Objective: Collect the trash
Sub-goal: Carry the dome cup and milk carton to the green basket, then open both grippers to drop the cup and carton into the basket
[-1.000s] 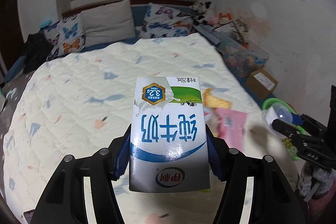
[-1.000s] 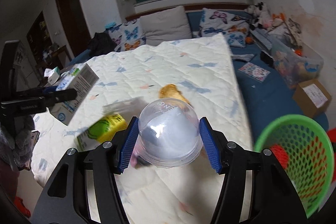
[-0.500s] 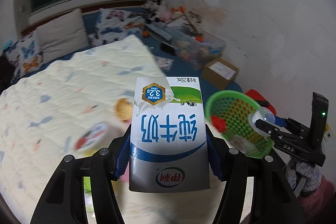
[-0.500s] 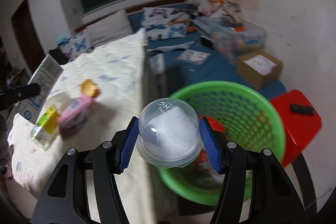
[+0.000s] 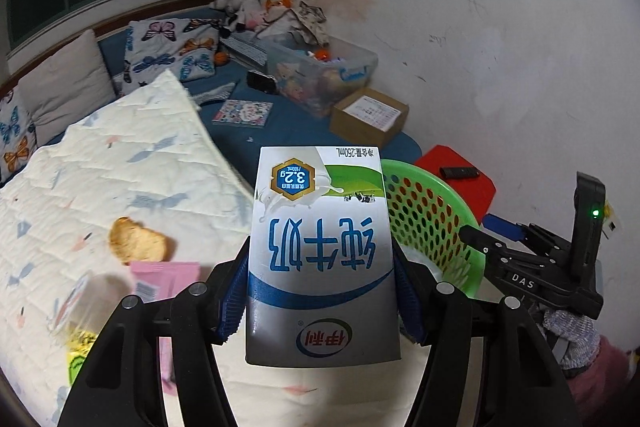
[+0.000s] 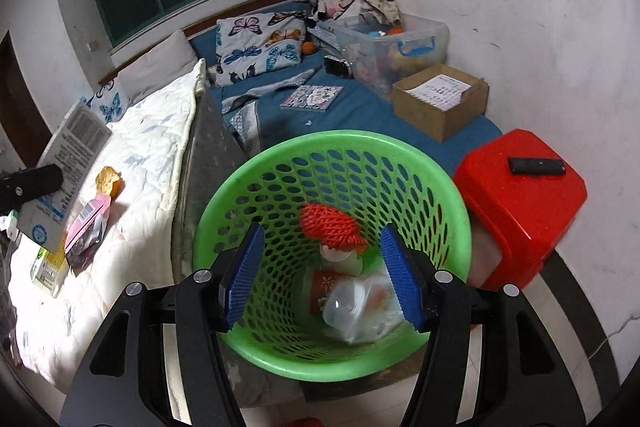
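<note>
Left gripper point(image 5: 322, 291) pinches the milk carton point(image 5: 320, 255).
Right gripper point(image 6: 322, 277) is spread, empty, above the green basket point(image 6: 400, 151).

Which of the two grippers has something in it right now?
The left gripper: its pads clamp the white milk carton. The right gripper holds nothing, its jaws opening over the green basket.
</note>
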The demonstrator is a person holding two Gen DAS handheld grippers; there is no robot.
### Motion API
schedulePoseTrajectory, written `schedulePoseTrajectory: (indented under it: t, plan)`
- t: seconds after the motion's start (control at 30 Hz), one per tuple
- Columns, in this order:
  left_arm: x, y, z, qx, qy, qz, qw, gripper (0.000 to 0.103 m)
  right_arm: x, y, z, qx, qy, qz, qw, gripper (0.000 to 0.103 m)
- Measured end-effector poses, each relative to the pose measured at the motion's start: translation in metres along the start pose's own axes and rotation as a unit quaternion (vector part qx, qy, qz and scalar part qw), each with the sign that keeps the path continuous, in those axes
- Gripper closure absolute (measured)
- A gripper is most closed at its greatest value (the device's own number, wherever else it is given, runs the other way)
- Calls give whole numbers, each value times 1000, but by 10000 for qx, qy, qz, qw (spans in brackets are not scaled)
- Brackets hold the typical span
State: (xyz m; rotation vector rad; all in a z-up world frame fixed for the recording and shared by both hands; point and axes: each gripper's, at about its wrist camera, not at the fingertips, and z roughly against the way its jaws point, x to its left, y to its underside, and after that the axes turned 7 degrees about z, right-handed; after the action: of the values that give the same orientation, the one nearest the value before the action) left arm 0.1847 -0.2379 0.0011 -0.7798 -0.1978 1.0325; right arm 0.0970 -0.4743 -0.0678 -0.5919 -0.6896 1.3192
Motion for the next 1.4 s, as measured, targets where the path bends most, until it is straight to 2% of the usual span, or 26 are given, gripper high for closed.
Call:
schedulePoseTrajectory:
  t: [0.43, 0.77, 0.87, 1.1, 1.4]
  plan:
    - [-39, 4, -49, 439, 153, -232, 9987, 42, -12, 2, 25, -207, 5, -69, 9998, 40]
    - [-51, 6, -62, 605, 278, -311, 9973, 41, -14, 3, 29, -233, -17, -121, 9997, 39]
    - [-51, 6, -60, 566, 359, -291, 9973, 36, -12, 2, 31, -255, -24, -108, 9996, 38]
    - [-44, 8, -45, 412, 373, -215, 9982, 35, -6, 0, 35, -290, -90, -73, 9995, 38]
    - [-8, 15, -10, 83, -13, 51, 10000, 35, 19, -8, 33, -319, -272, 109, 9991, 37]
